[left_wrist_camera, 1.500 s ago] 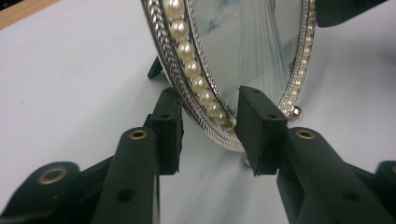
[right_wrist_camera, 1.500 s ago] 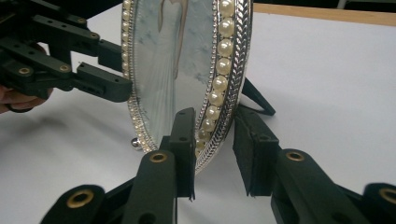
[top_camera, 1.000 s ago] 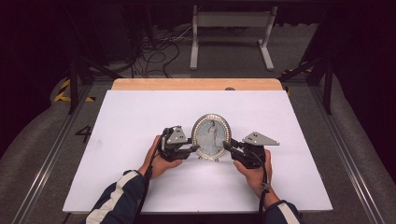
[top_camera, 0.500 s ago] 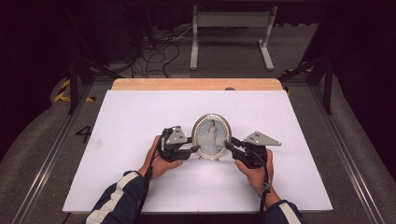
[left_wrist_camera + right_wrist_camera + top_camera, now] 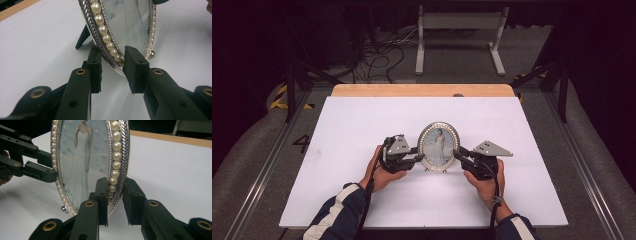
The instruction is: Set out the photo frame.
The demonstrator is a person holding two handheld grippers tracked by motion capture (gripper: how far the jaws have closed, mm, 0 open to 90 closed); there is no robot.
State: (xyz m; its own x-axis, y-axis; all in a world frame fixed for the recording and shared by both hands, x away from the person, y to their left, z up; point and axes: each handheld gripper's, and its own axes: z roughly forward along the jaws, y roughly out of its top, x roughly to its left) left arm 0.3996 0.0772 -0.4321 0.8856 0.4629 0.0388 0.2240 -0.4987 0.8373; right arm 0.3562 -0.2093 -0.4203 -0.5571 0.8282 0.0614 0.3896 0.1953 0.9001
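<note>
An oval silver picture frame [image 5: 438,146] with a pearl rim and a photo of a person in a white gown stands upright on its easel leg [image 5: 82,37] near the middle of the white table top [image 5: 362,125]. My left gripper [image 5: 419,154] straddles the frame's left rim; in the left gripper view [image 5: 113,66] the rim lies against one pad with a gap to the other, so it is open. My right gripper [image 5: 458,152] is at the right rim. In the right gripper view [image 5: 115,192] its pads press both sides of the frame [image 5: 85,157].
A wooden strip [image 5: 422,90] runs along the table's far edge. Beyond it, on the dark floor, are cables [image 5: 377,50] and a grey metal stand [image 5: 459,30]. Bare white surface lies all around the frame.
</note>
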